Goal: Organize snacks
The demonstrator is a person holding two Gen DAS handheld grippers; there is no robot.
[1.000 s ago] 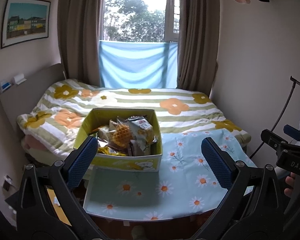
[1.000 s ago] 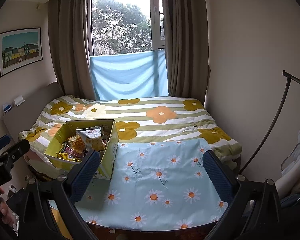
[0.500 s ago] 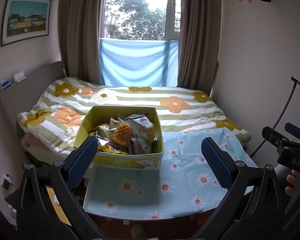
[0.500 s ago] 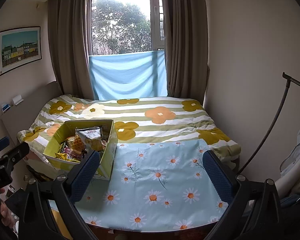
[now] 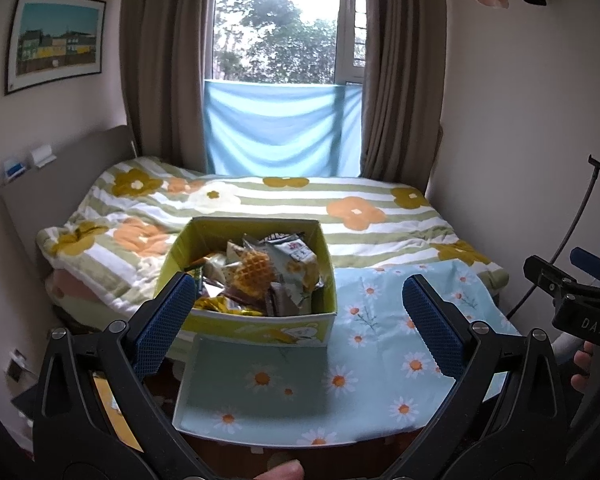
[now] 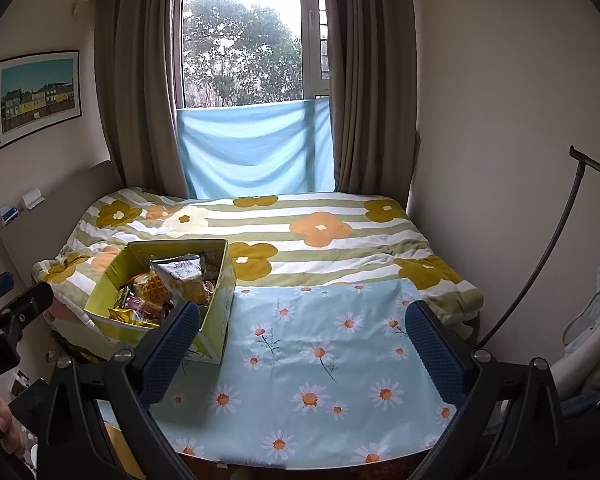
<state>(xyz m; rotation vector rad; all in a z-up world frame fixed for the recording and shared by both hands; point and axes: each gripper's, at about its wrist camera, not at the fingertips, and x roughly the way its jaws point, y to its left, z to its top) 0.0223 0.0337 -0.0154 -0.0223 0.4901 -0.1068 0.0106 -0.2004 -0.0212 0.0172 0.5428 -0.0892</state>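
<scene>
Snacks (image 5: 260, 276): we see a heap of wrapped packets, a waffle-print one uppermost, filling the box.
Box (image 5: 256, 326): yellow-green, open-topped; we find it on the daisy cloth at its left side, its far wall against the striped quilt.
Cloth (image 6: 324, 360): pale blue with daisies, spread over a board at the foot of the bed; bare to the right of the box.
Left gripper (image 5: 296, 320): we see its jaws spread wide, holding nothing; it hovers short of the box, which shows between the blue pads (image 5: 162, 322).
Right gripper (image 6: 300, 348): jaws likewise wide apart and empty; it hangs over the bare cloth, the box just beyond its left pad (image 6: 172, 346).
Hands: in each view we glimpse fingers (image 5: 584, 368) on the other gripper's handle at the frame edge.
Quilt (image 6: 312, 224): green-and-white stripes with large orange and ochre flowers, covering the bed.
Window (image 6: 240, 52): flanked by brown curtains, a blue sheet hung across its lower part.
</scene>
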